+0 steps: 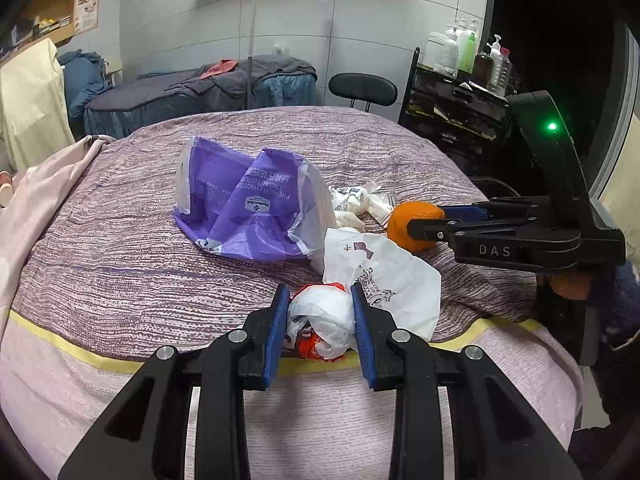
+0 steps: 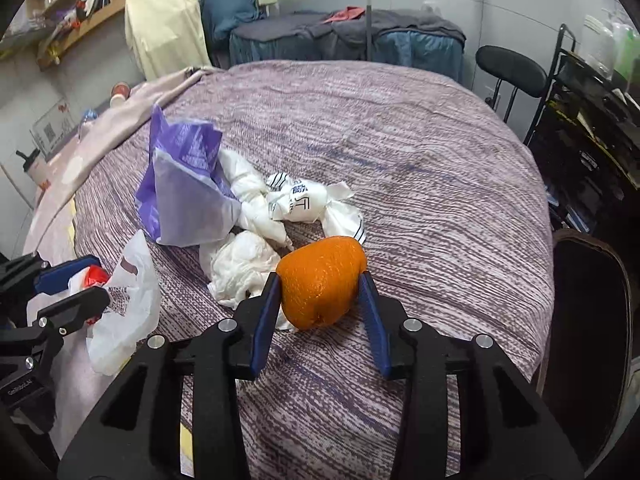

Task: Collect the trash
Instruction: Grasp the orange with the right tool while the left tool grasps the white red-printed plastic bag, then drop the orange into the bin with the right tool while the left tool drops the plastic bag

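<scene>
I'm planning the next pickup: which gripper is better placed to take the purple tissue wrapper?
Neither is free. The left gripper is shut on a crumpled white bag; the right gripper pinches the orange. The purple tissue wrapper lies straight ahead of the left, so left, after unloading.

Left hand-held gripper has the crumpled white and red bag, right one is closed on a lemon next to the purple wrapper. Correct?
Not quite. The right hand-held gripper is on an orange, not a lemon; the right wrist view shows it. The rest holds: the left hand-held gripper grips the crumpled white and red bag, and the purple wrapper lies nearby.
</scene>
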`<state>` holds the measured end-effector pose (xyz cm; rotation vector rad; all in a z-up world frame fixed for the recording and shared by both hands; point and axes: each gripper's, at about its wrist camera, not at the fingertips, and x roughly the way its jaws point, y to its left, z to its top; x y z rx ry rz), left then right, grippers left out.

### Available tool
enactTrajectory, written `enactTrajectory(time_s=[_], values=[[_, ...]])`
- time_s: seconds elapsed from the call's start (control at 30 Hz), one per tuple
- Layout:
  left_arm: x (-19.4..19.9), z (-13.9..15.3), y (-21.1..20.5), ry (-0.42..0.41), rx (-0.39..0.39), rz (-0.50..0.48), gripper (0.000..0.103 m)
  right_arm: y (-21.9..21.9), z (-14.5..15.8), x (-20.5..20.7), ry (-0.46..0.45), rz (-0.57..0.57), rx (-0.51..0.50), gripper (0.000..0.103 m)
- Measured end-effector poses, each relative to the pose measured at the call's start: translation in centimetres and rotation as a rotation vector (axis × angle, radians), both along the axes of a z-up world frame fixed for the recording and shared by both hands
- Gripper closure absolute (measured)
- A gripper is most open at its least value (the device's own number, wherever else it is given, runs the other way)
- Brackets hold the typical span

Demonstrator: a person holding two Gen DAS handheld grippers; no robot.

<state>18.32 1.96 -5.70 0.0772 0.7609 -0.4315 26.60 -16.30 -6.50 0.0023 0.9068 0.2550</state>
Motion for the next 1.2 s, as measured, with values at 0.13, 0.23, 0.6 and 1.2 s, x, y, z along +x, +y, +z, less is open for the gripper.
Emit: enactTrajectory(time_s=[0.13, 0.23, 0.6, 1.2], values=[[-0.5, 0.4, -0.5, -0.009, -0.011, -0.003, 0.072, -0.5, 1.0, -1.2, -0.039, -0.005, 0.038, 0.066], [-0.9, 0.8, -1.0, -0.018, -0.023, -0.007, 0.072, -1.1, 1.8, -2.5, -0.063, -0.011, 0.069, 0.067], [-2.3, 1.9, -5.0, -0.046, -0.057, -0.059, 0.072, -6.4, 4.7, -8.2, -0.158, -0.108, 0.153, 0.067], [-3.4, 3.0, -13.4, -0.049, -0.090, -0.191, 0.072, -19.1, 3.7, -13.8, -0.190, -0.400, 0.186, 0.067]])
